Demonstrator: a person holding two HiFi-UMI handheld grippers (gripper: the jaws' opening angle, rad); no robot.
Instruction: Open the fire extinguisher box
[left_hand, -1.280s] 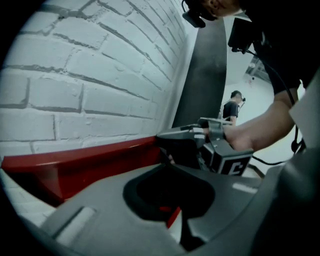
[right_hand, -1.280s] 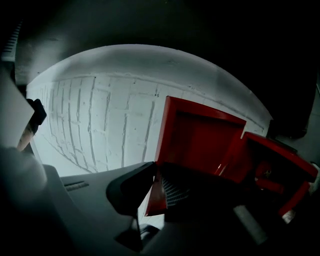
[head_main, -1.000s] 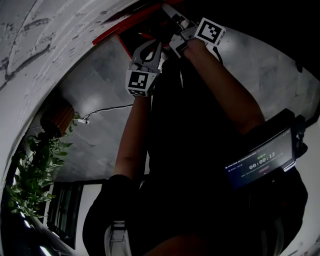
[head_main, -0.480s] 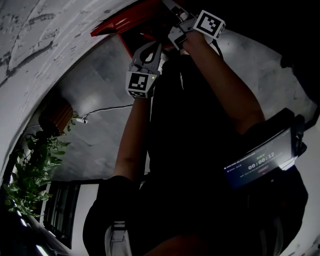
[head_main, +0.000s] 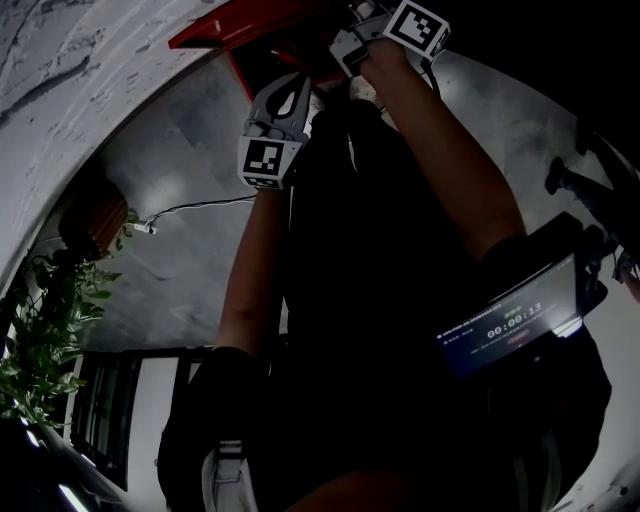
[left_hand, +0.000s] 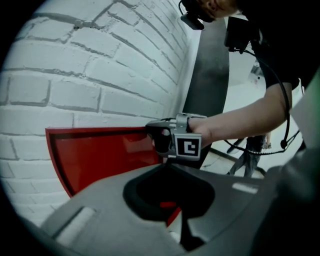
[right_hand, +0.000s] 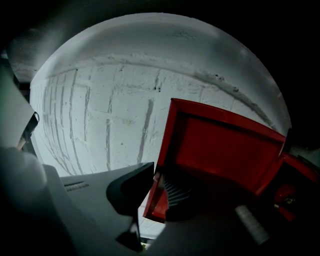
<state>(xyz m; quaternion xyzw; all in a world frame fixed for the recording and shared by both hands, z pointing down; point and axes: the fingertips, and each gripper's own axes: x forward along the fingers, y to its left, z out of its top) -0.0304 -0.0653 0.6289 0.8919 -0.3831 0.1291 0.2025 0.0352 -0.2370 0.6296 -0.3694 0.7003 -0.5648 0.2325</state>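
Note:
The fire extinguisher box's red door (head_main: 240, 25) stands swung out from the white brick wall (left_hand: 100, 65). In the left gripper view the door (left_hand: 105, 155) shows as a red panel, with my right gripper (left_hand: 154, 136) clamped on its free edge. The right gripper view has that door edge (right_hand: 154, 197) pinched between the jaws of the right gripper (right_hand: 156, 196), and the dark box interior (right_hand: 295, 185) lies at the right. My left gripper (head_main: 298, 85) hangs just below the door, apart from it. Its jaws (left_hand: 167, 167) meet at the tips with nothing between them.
A leafy plant (head_main: 40, 330) and a cable on the floor (head_main: 200, 208) lie to my left. A lit screen (head_main: 510, 325) sits at my right side. A tripod (left_hand: 247, 157) stands behind, beyond the grey pillar (left_hand: 210, 75).
The red door has swung further out from the wall. Both grippers have moved upward in the head view, the right one still on the door edge.

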